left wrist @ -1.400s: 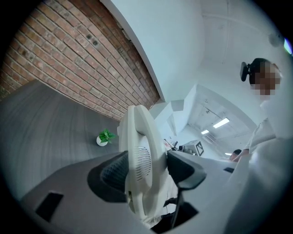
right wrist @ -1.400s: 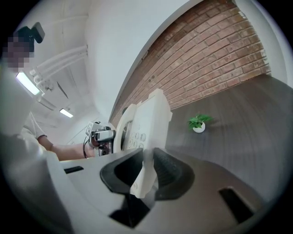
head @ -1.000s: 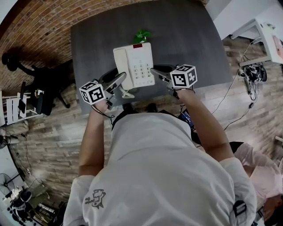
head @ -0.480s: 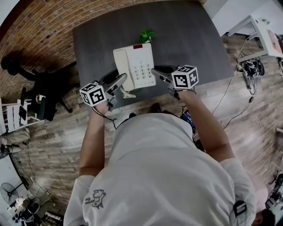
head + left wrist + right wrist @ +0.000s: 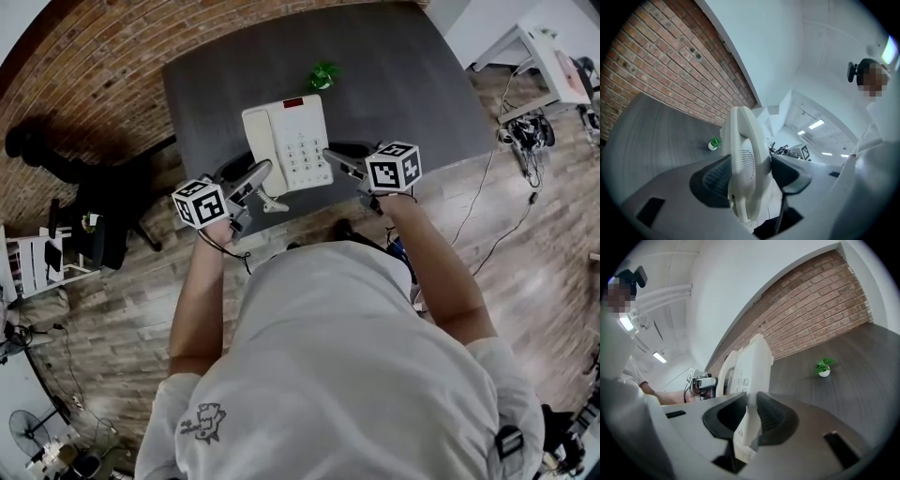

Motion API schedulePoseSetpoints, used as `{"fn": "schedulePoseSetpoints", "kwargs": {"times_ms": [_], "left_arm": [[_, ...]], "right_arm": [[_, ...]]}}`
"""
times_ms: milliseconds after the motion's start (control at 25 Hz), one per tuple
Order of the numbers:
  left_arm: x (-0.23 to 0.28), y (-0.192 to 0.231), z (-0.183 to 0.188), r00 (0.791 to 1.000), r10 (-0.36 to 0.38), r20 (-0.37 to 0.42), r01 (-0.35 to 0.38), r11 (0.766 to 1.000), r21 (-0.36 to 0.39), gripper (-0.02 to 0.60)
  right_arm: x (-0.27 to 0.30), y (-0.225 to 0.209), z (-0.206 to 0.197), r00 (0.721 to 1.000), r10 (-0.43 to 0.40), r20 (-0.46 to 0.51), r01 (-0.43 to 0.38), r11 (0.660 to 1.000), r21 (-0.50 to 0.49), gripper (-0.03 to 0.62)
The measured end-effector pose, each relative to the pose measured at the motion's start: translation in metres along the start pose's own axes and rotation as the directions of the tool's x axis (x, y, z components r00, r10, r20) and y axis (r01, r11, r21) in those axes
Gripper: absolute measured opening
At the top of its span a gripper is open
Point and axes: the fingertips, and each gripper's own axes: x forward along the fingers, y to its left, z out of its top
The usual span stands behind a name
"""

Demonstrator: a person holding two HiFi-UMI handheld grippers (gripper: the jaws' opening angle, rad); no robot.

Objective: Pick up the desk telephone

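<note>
Both grippers and the cream-white push-button desk telephone (image 5: 288, 147) between them have drawn back toward the person. That leaves the small green potted plant (image 5: 325, 73) farther beyond the telephone's far end on the dark grey wooden table (image 5: 403, 84). The left gripper (image 5: 258, 176) is clamped on the handset side, its jaws spread wide around the thick handset. The right gripper (image 5: 336, 159) pinches the thin keypad-side edge, jaws close together. The telephone is held between them over the table's near part. A red brick wall (image 5: 656, 61) runs behind the table.
</note>
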Motion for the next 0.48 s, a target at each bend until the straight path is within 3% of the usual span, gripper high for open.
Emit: {"fn": "schedulePoseSetpoints", "kwargs": {"times_ms": [280,480], "left_arm": [[-0.052,0.008,-0.008,0.999,-0.031,-0.017,0.032,0.999,0.008,0.279],[-0.060,0.006,-0.008,0.999,-0.044,-0.027,0.044,0.999,0.002,0.279]], "right_arm": [[0.025,0.044,-0.021,0.999,-0.039,0.030,0.039,0.999,0.007,0.077],[0.026,0.055,-0.026,0.998,-0.052,0.034,0.052,0.998,0.021,0.077]]}}
